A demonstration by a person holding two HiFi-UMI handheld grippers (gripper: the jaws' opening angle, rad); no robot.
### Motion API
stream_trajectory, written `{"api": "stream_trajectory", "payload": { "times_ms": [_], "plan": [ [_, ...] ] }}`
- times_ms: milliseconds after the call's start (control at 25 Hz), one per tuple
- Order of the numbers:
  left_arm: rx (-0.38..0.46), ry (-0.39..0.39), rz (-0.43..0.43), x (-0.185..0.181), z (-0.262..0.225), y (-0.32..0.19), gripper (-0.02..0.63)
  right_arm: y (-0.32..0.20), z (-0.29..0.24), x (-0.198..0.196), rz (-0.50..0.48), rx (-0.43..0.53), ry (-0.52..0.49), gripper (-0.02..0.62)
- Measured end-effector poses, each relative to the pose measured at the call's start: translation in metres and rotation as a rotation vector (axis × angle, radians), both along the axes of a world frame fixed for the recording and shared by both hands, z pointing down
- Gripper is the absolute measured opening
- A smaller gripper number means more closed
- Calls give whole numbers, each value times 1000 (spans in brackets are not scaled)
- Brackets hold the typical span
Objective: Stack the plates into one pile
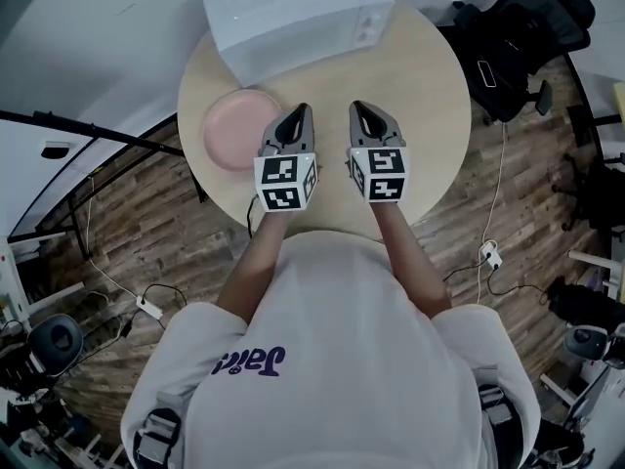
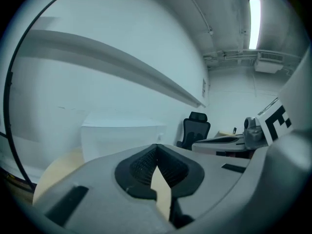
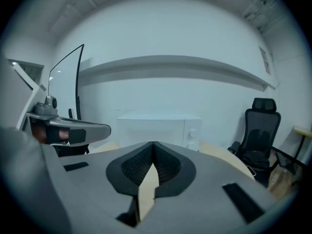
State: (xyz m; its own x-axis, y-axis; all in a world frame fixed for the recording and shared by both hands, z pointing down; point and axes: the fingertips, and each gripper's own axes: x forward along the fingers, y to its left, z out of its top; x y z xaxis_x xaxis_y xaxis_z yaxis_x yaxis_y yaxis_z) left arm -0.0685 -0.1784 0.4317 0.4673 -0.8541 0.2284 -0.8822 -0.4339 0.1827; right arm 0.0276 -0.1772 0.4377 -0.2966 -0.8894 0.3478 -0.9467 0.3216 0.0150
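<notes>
Room: office space with a wood-plank floor (image 1: 127,223), pale walls and a ceiling strip light (image 2: 254,16).

Surface: round, light-wood table (image 1: 430,115), seen from above in the head view.

Item 1. White microwave (image 1: 293,18), at the far edge of the table. It also shows beyond the jaws in the left gripper view (image 2: 122,138) and the right gripper view (image 3: 156,128).

Item 2. Pink plate (image 1: 234,130), flat on the left part of the table, just near of the microwave. Whether one plate or several lie there cannot be told. Neither gripper touches it.

Item 3. Left gripper (image 1: 295,115), held over the table just right of the plate, tips pointing to the far side. Its own view shows the ribbed pads pressed together at the tips with nothing between them (image 2: 156,152).

Item 4. Right gripper (image 1: 359,107), alongside the left one, near it but apart, over the middle of the table. Jaws pressed together, nothing held (image 3: 152,150).

Item 5. Person in a white shirt (image 1: 332,360), at the near edge of the table, both forearms reaching forward.

Item 6. Black office chair (image 1: 518,37), right of the table on the far side; also seen in both gripper views (image 2: 196,128) (image 3: 261,128).

Item 7. White power strips with cables, on the floor left (image 1: 148,308) and right (image 1: 491,255) of the person.
</notes>
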Motion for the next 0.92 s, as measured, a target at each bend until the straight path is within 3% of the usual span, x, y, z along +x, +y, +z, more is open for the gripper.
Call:
{"api": "stream_trajectory", "payload": {
  "times_ms": [280,640,760,920],
  "plan": [
    [146,-41,3,20,-39,4,15,4,-35,29,57,128,13,15],
    [145,-54,-24,13,-32,13,15,7,-26,22,5,116,11,15],
    [106,-89,-30,5,-10,11,15,4,-14,17,-15,88,17,15],
    [-68,-180,-36,-12,60,9,17,2,19,16,-36,9,55,15]
  ]
}}
